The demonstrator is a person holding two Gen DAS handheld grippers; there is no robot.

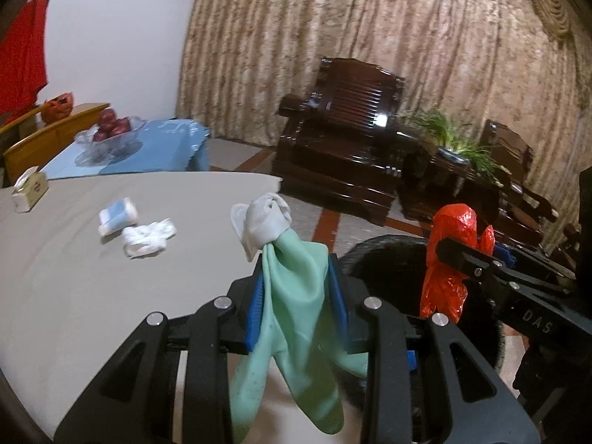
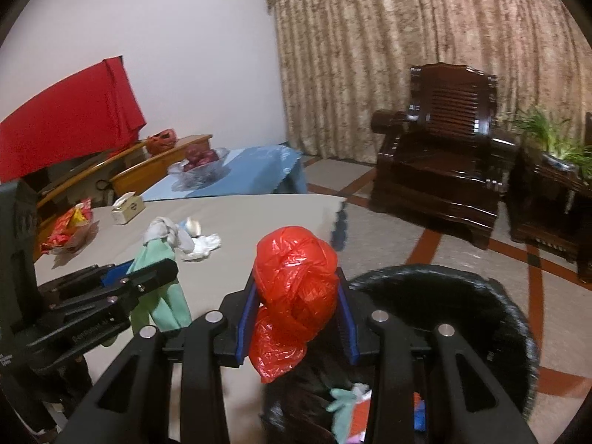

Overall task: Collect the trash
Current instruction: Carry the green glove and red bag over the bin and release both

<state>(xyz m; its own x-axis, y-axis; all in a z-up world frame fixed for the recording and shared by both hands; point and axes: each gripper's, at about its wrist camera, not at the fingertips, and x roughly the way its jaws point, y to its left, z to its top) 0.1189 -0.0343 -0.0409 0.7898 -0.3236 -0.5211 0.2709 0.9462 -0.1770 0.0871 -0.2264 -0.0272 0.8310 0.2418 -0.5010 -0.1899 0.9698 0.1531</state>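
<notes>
Proceeding from the left, a tissue box point(image 1: 30, 189), a blue-and-white packet point(image 1: 117, 217) and a crumpled white tissue point(image 1: 148, 238) lie on the grey table point(image 1: 74, 296), well apart from the grippers. The left gripper point(image 1: 300, 296) is clamped on a pale green glove point(image 1: 296, 314) with a knotted white end, held over the table edge. The right gripper point(image 2: 299, 314) is clamped on a bunched red plastic bag point(image 2: 296, 277), held just beside the black-lined trash bin point(image 2: 481, 296), which contains scraps.

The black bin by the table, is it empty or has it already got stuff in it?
Not empty. The right wrist view looks into the black bin and shows pale green and coloured scraps lying inside.
</notes>
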